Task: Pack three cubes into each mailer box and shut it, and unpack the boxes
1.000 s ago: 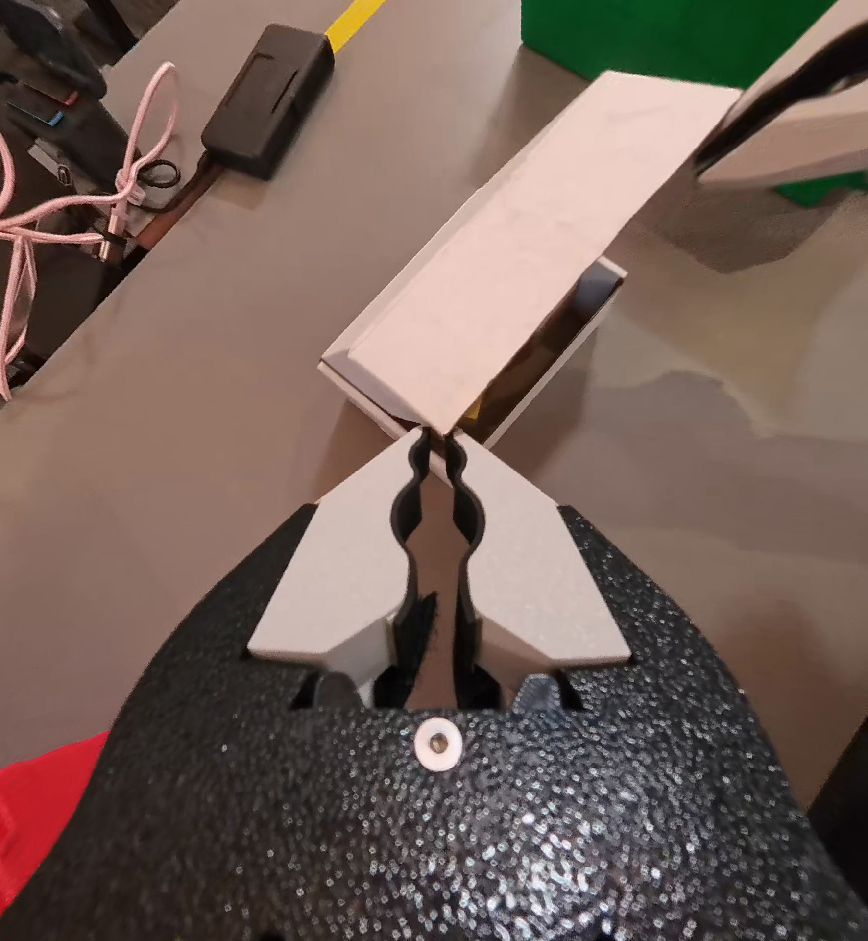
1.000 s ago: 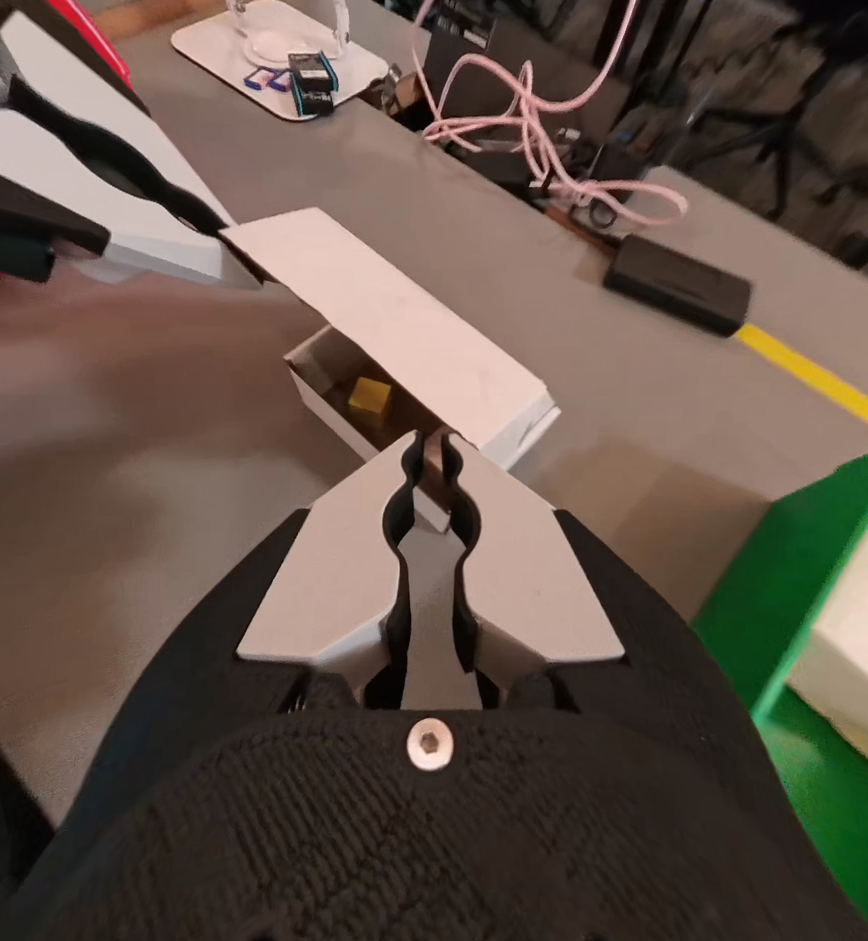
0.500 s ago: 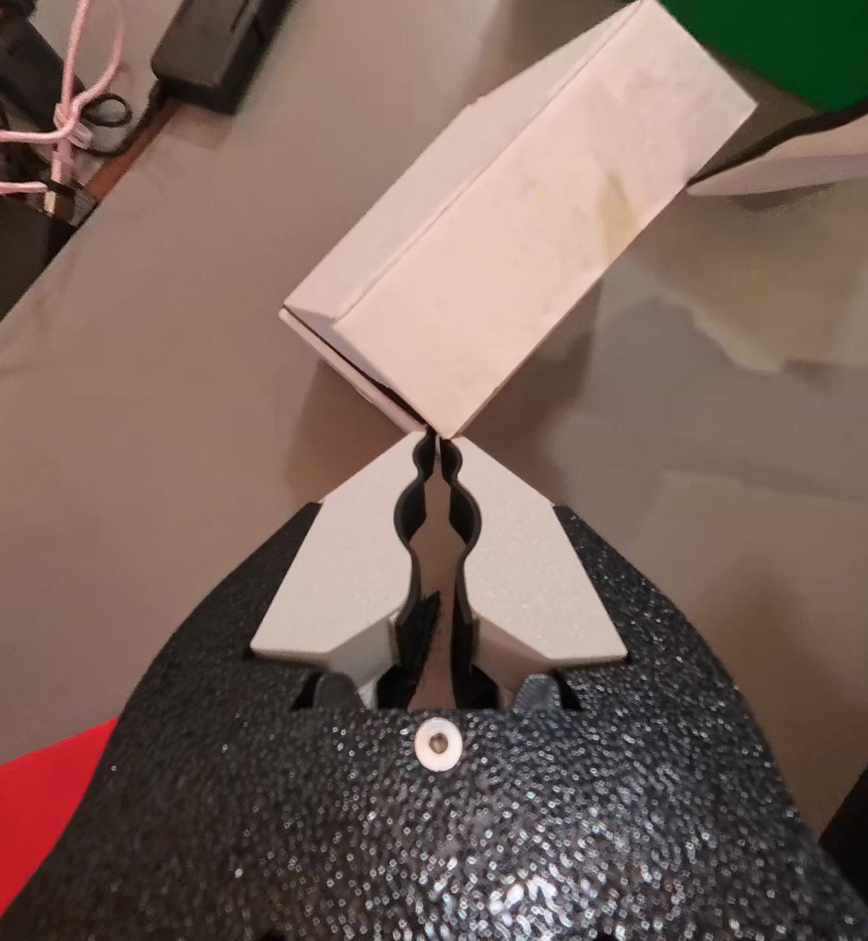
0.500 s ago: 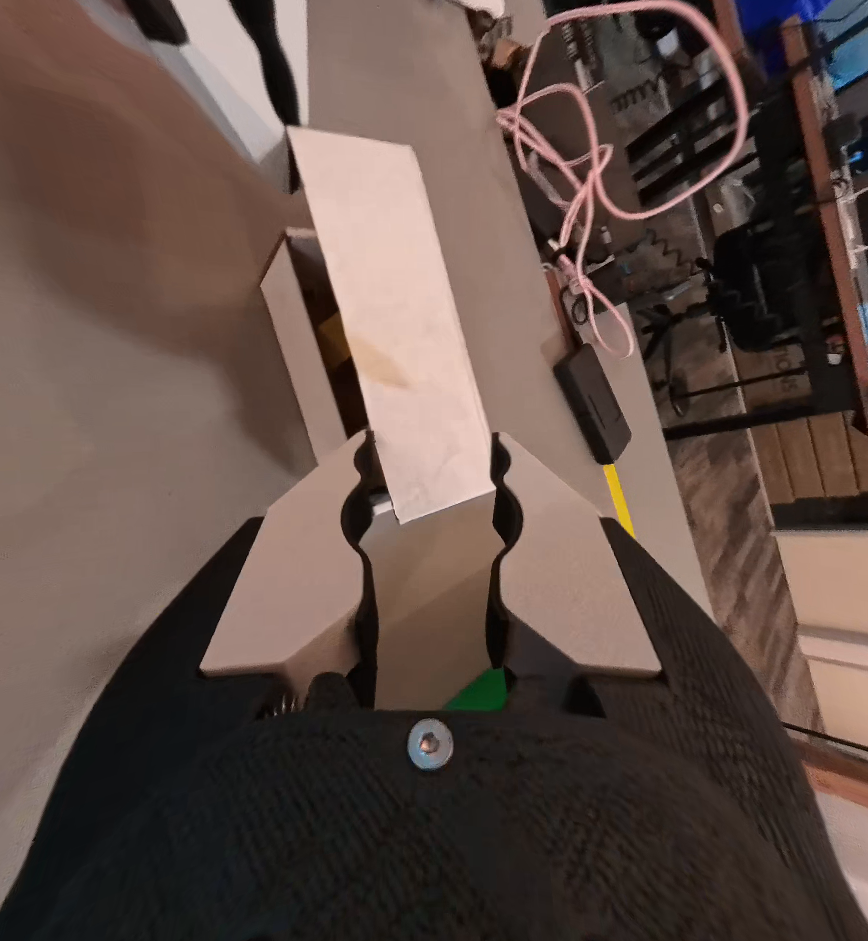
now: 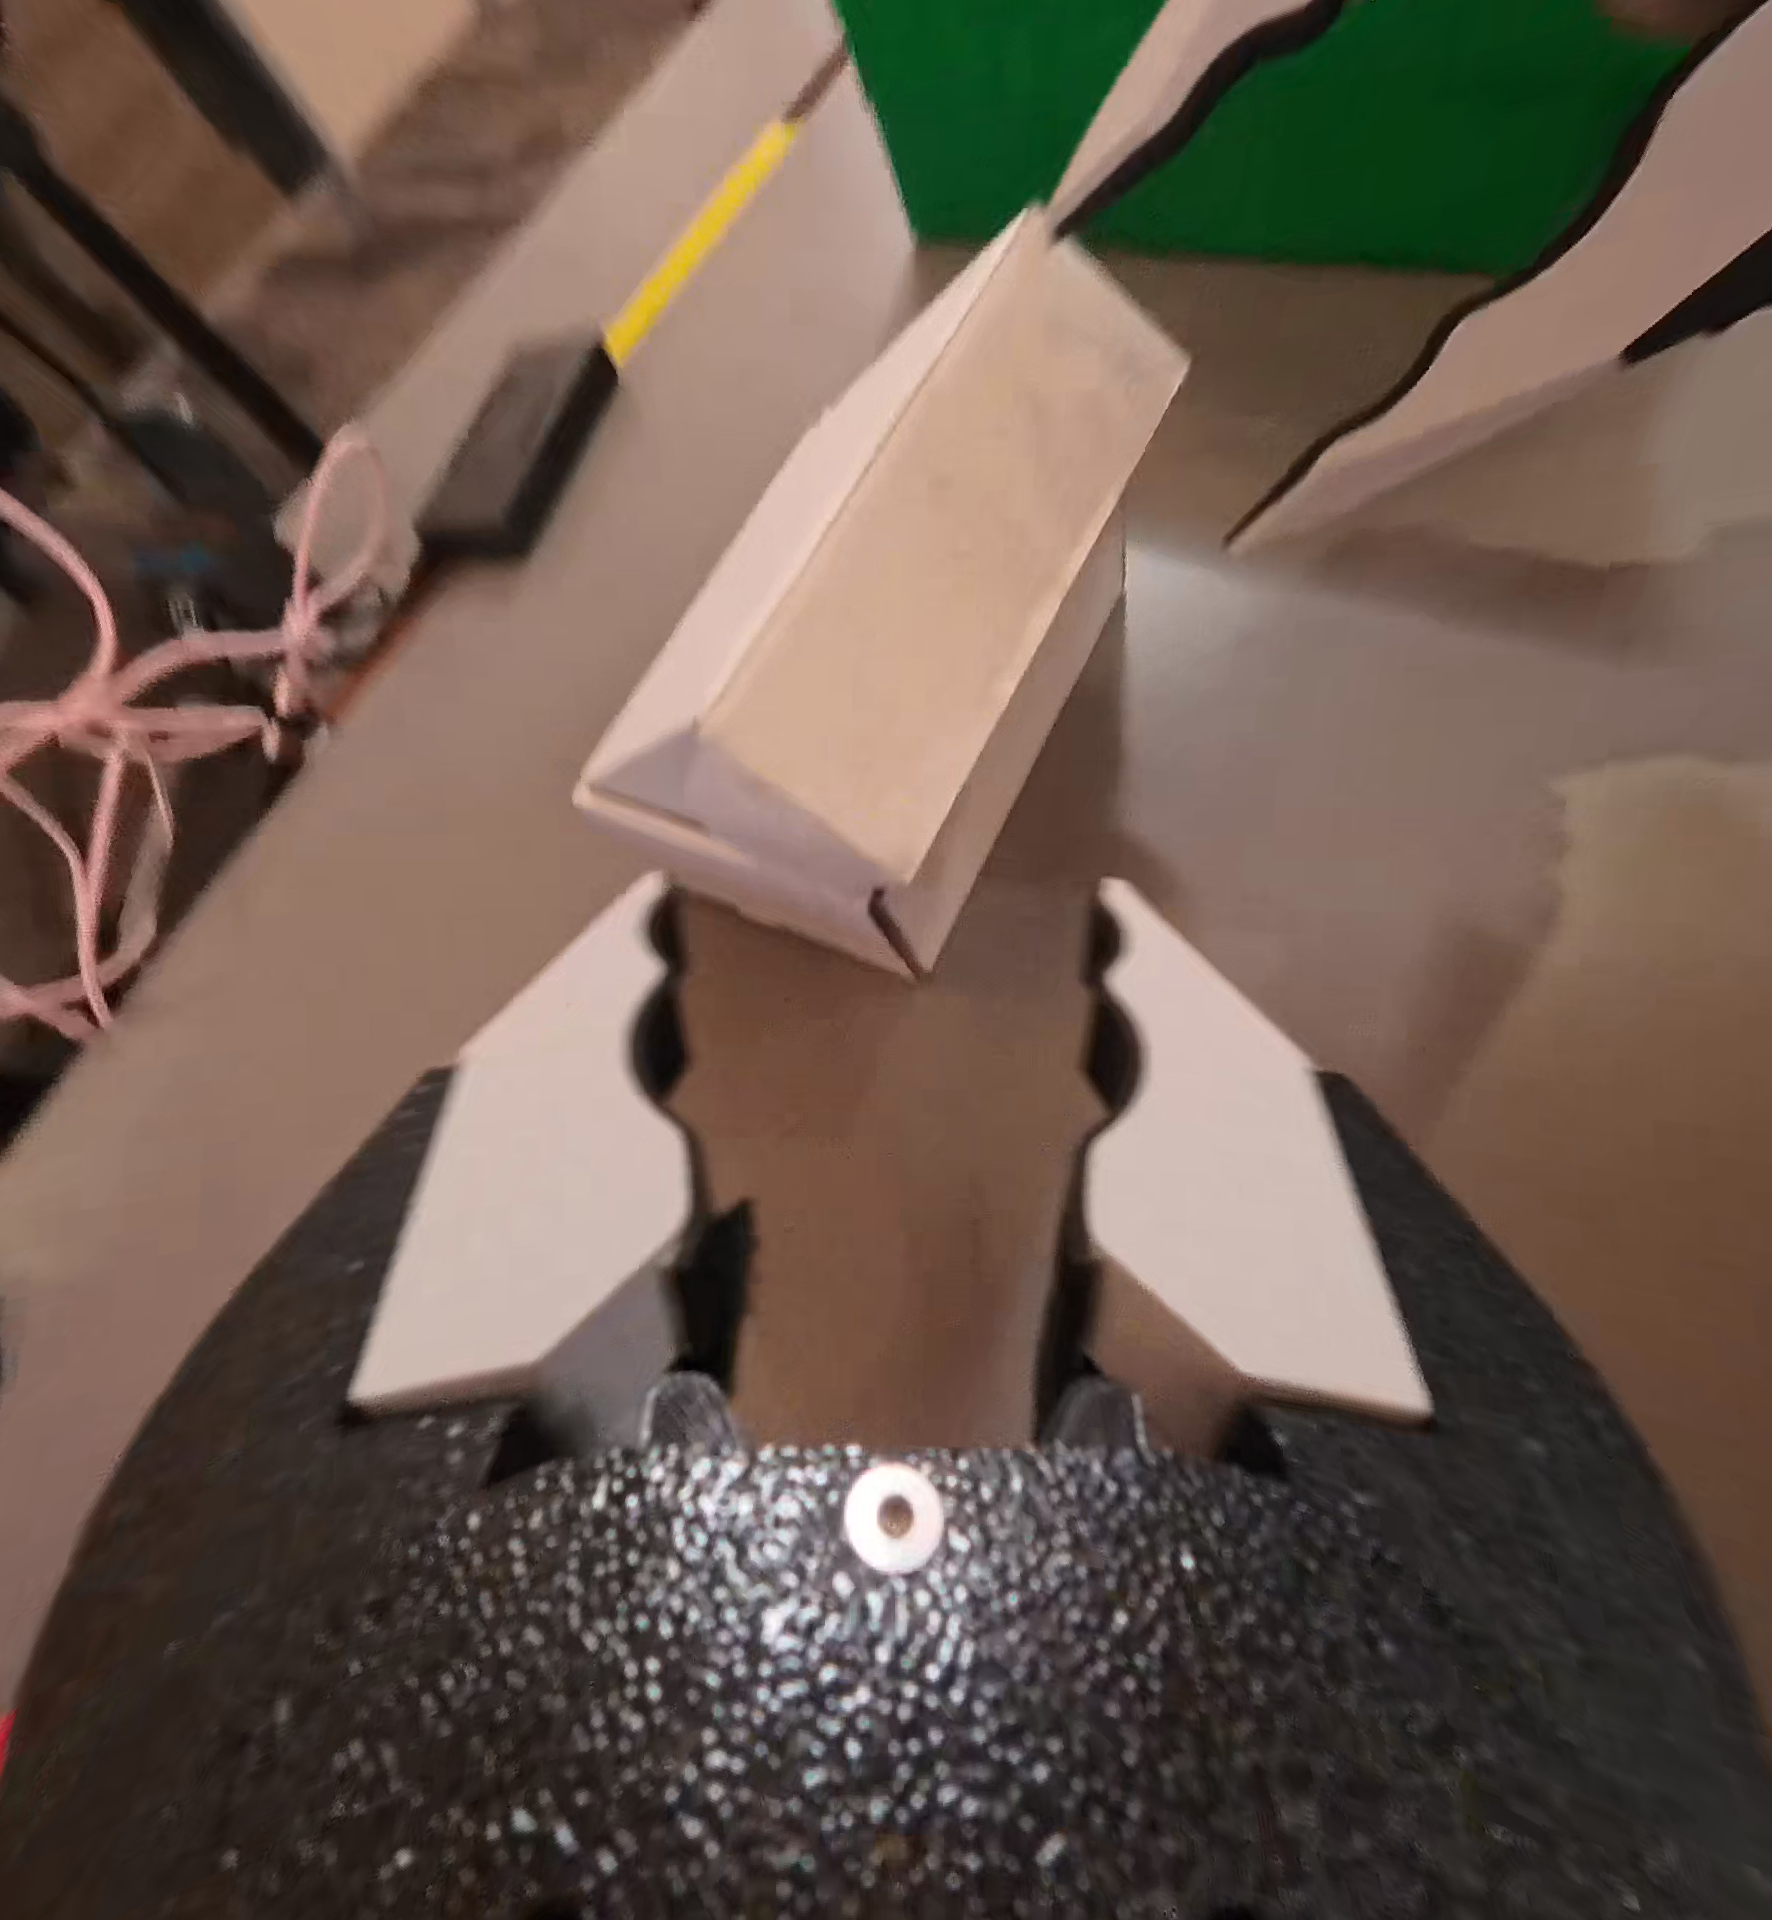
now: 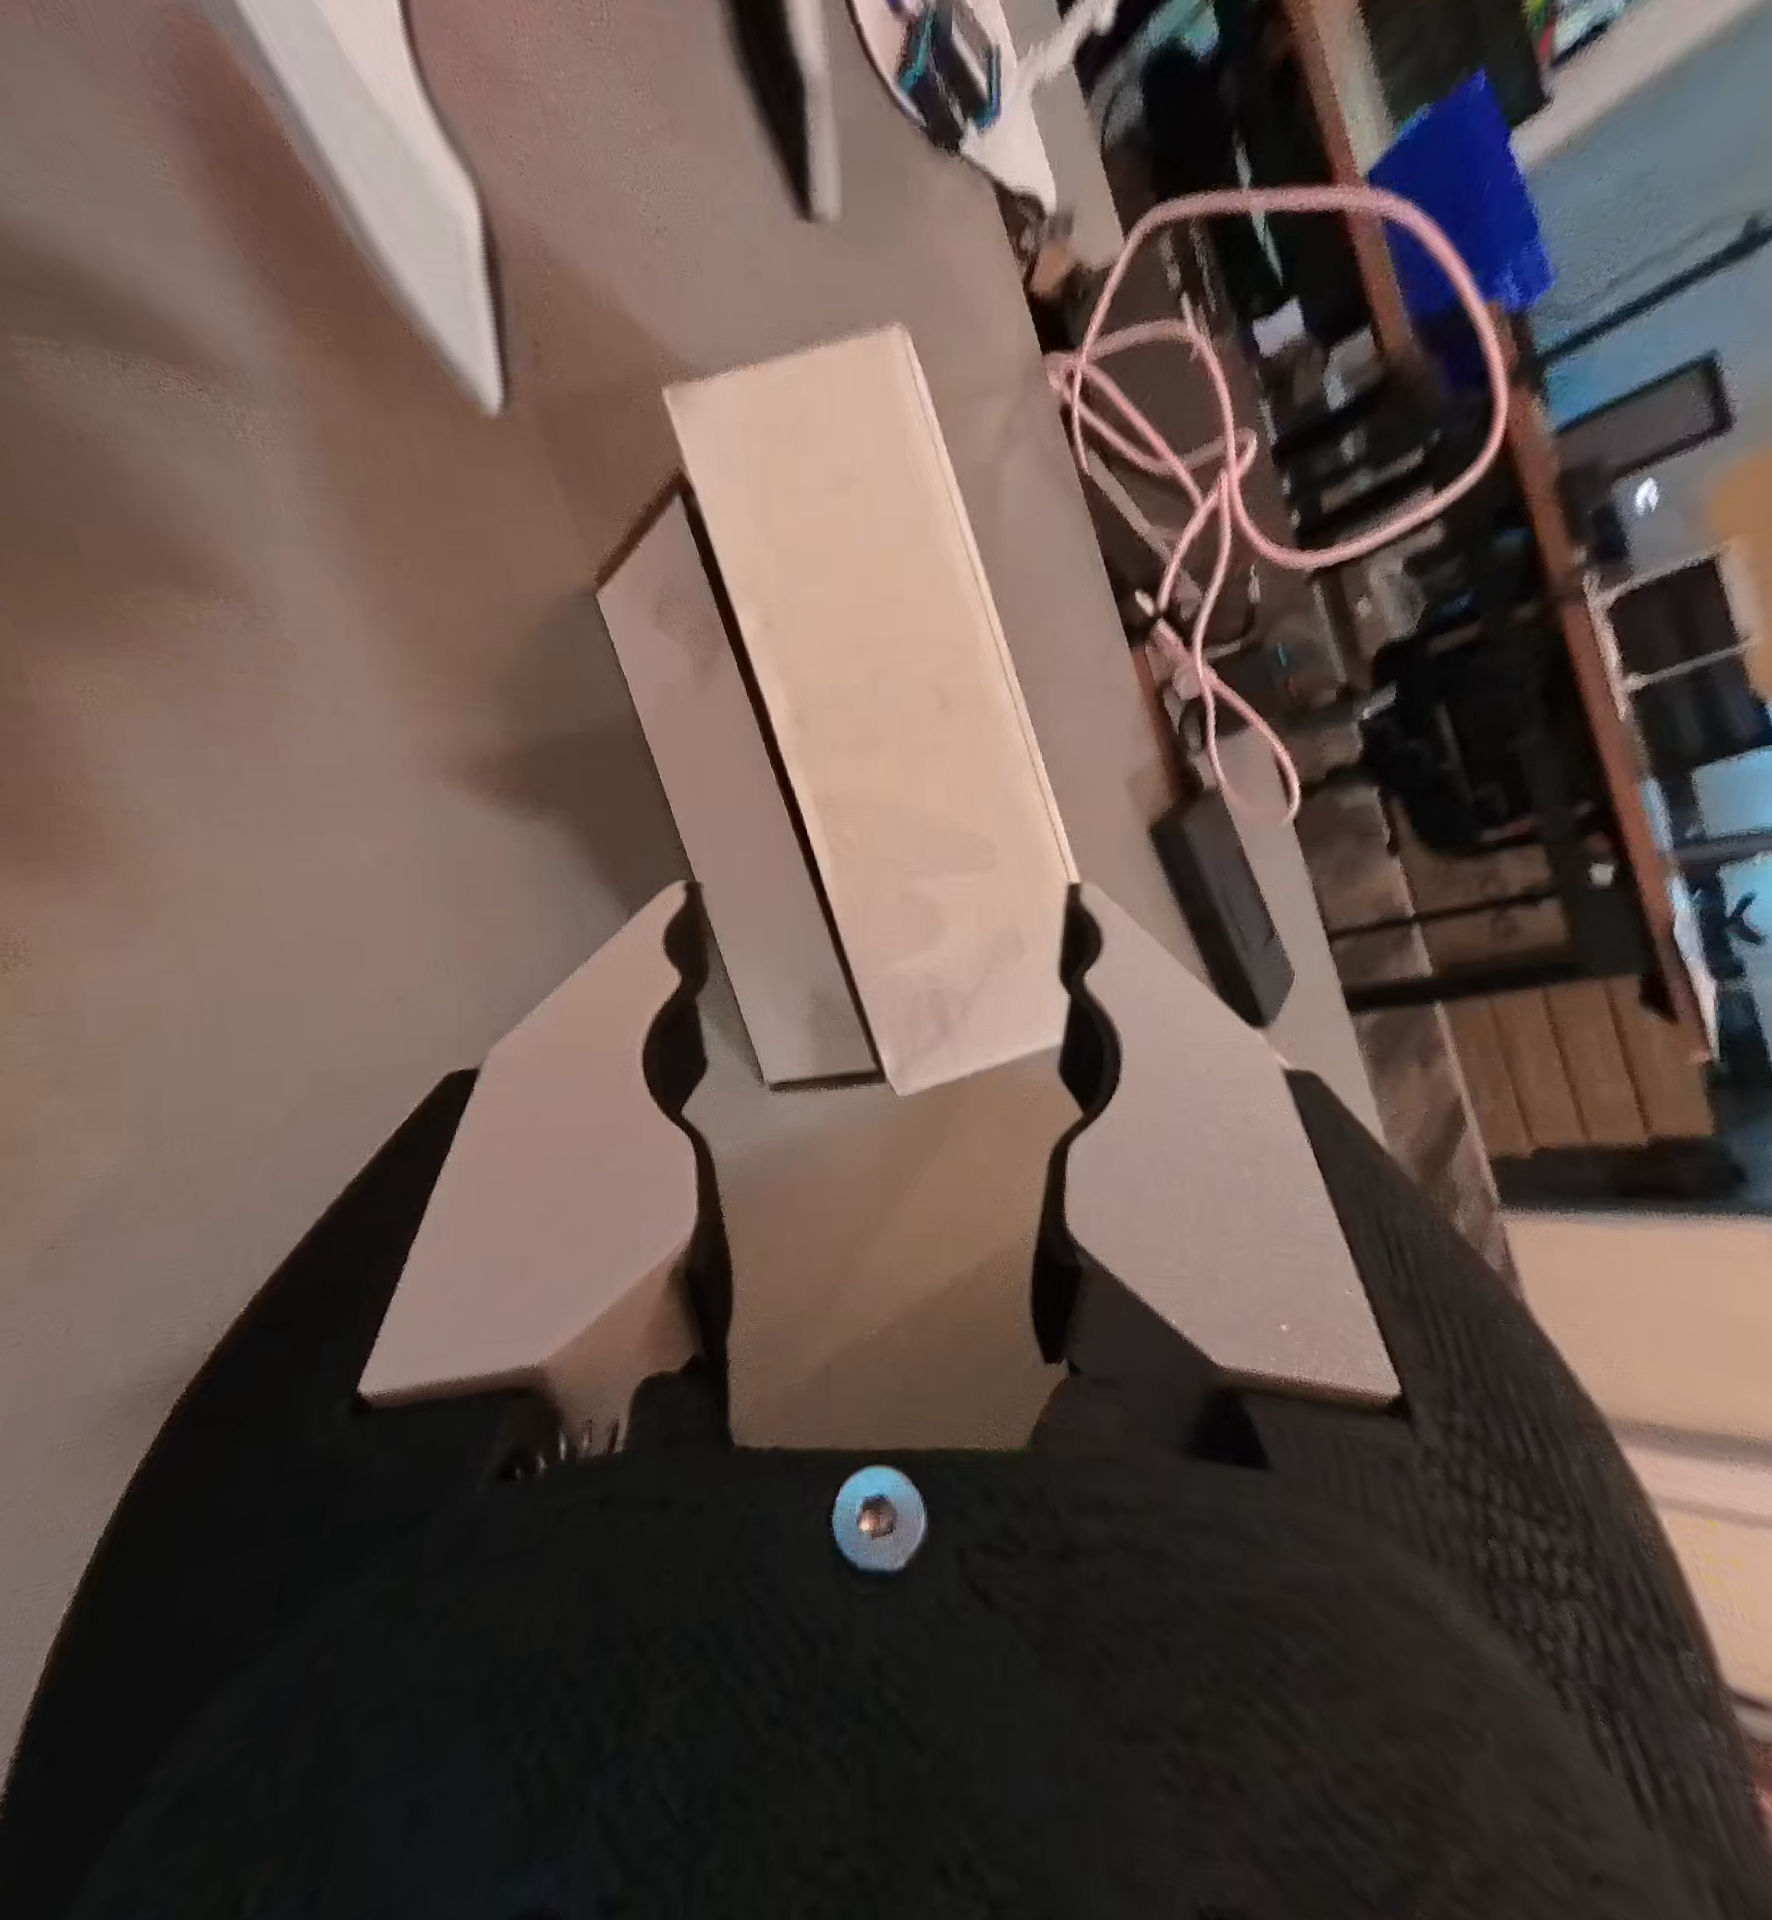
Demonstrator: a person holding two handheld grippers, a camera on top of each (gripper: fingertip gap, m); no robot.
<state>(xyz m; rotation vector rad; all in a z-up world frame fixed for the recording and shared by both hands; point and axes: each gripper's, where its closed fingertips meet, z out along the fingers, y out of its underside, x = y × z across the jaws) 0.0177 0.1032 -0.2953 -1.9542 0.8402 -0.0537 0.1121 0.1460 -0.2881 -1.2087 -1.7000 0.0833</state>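
Pink cable (image 5: 113,717), flat black device (image 5: 518,447), yellow tape strip (image 5: 700,255), green bin (image 5: 1277,135)

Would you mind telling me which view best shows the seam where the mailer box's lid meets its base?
The right wrist view: the mailer box shows its dark seam lengthwise. The left wrist view shows mostly the lid top and one end.

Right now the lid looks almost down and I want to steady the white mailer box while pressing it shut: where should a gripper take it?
Probably grip the mailer box across its narrow width at the near end, coming in along its length from the right gripper side. It is long and slim, and those open fingers already straddle that end.
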